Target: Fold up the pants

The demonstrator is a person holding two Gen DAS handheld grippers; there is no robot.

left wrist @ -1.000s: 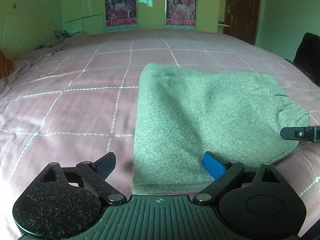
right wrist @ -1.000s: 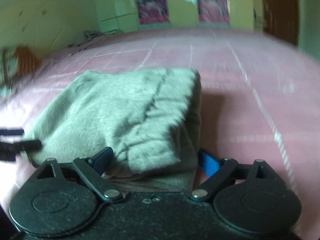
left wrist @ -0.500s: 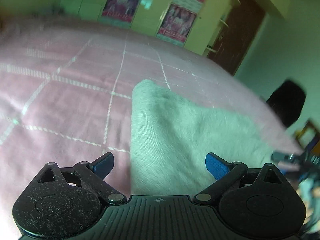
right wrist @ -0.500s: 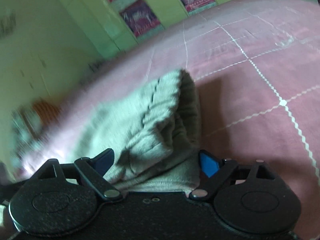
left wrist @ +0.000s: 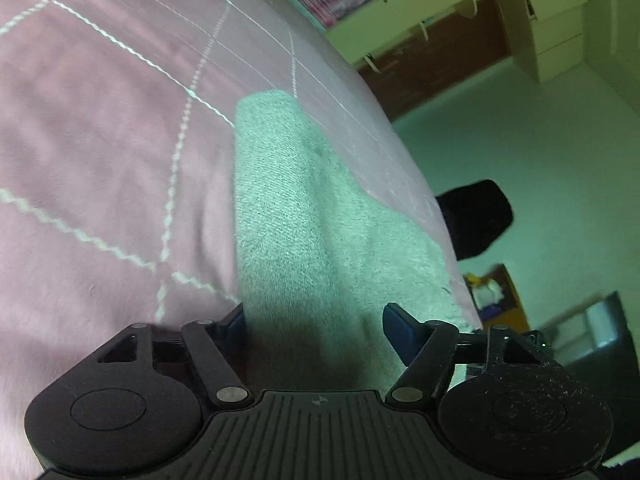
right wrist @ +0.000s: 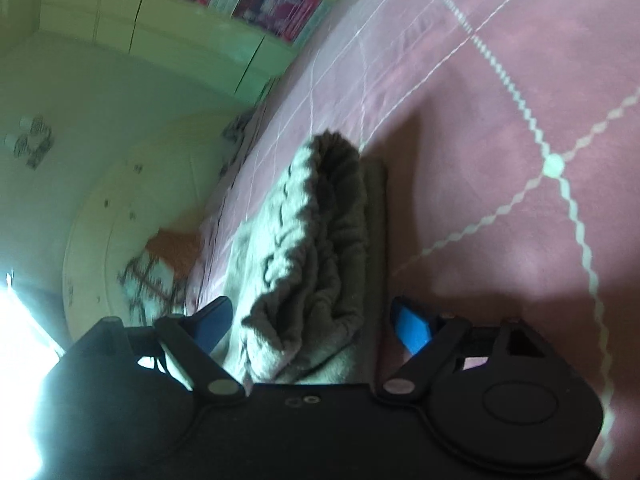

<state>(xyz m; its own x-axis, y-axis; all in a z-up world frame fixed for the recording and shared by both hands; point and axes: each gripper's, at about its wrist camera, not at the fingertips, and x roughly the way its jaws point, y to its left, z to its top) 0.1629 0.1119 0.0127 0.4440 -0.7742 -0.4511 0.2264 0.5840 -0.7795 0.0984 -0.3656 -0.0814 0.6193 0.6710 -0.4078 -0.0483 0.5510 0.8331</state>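
On the pink quilted bedspread [left wrist: 100, 152] with its grid of white stitched lines lie the folded grey-green knitted pants [left wrist: 304, 232], a thick flat bundle seen from both ends. Seen from the left wrist camera, which is strongly tilted, the left gripper [left wrist: 316, 320] has its blue-padded fingers [left wrist: 398, 330] spread wide to either side of the near edge of the pants, the cloth running between them without being pinched; the left pad is partly hidden behind the fabric. From the right wrist camera, also tilted, the right gripper [right wrist: 312, 320] stands likewise spread, its blue pads [right wrist: 412, 330] apart with the bunched, wrinkled end of the pants [right wrist: 316, 248] between them and a flatter layer beneath. Beyond the bed are yellow-green cupboard doors [right wrist: 168, 52] carrying pink posters [right wrist: 276, 4], a dark wooden door [left wrist: 436, 60], and a black chair back [left wrist: 474, 216] by the green wall.
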